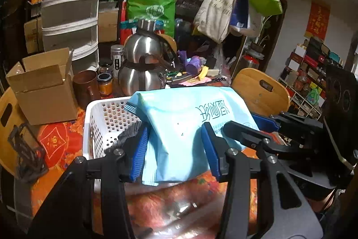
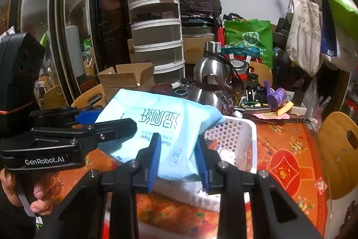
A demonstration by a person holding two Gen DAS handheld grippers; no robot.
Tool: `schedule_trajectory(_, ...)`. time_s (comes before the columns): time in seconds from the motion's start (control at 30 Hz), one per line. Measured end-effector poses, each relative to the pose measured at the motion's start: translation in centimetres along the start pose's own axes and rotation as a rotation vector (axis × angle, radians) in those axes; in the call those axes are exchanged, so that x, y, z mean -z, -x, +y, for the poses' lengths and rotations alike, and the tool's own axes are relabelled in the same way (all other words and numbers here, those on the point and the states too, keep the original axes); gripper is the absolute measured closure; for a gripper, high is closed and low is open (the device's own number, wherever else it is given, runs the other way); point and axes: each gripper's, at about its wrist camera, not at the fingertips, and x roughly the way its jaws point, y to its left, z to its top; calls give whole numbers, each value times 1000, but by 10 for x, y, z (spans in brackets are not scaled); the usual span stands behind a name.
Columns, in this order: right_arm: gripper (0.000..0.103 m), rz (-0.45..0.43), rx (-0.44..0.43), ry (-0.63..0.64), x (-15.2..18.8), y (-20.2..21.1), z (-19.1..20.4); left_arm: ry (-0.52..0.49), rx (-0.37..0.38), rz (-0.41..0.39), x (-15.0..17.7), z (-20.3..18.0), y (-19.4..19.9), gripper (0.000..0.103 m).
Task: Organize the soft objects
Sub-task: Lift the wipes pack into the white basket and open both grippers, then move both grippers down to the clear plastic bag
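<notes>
The left tongs [image 1: 174, 156] squeeze one end of the light blue pack of wet wipes [image 1: 190, 127], and the right tongs [image 2: 179, 159] squeeze the other end. Both pairs are clenched on the same soft pack, so it hangs between them in the air. The pack is up above the near edge of the white basket [image 1: 98, 113] with little holes in its walls (something white already lies inside it). The basket sits on the surface with the orange and red cloth [image 2: 288, 156].

I think this is the carrying step: the pack is picked up but not yet put away. Next, both hands need to go together, at the same speed, so the pack does not twist or slip. Then it can go down into the basket, and both tongs can let go.
</notes>
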Motion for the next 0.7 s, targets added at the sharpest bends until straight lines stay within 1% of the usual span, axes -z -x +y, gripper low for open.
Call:
schedule_trajectory(0.13,73,40,0,-9,-15,-34,-18,38,4,38,-12,17,-35,58)
schedule_trajectory(0.27,73,62,-3,-22,-19,-60,-29,79,-26,40,-18,31,-60,57)
schedule_trajectory(0.3,73,64,-1,-18,-19,-64,-30,88,-42,40,-19,35,-65,53)
schedule_trajectory(0.33,73,62,0,-18,-19,-68,-32,104,-65,43,-20,41,-70,43)
schedule_trajectory(0.37,67,58,4,-19,-19,-71,-34,115,-96,49,-18,47,-73,36)
schedule_trajectory(0.4,63,58,17,-23,-19,-74,-37,119,-114,50,-17,51,-74,27)
schedule_trajectory(0.43,48,62,34,-31,-17,-76,-40,120,-120,47,-15,55,-75,23)
schedule_trajectory(0.47,30,71,61,-47,-17,-79,-46,115,-123,46,-13,58,-76,23)
schedule_trajectory(0.5,24,71,77,-70,-14,-80,-53,116,-127,52,-11,61,-77,22)
schedule_trajectory(0.53,22,66,79,-83,-12,-81,-59,120,-134,59,-9,64,-79,22)
schedule_trajectory(0.6,22,64,109,-98,-6,-81,-68,123,-131,71,-5,66,-79,22)
schedule_trajectory(0.7,22,92,92,-127,-1,-85,-76,115,-138,75,1,62,-77,22)
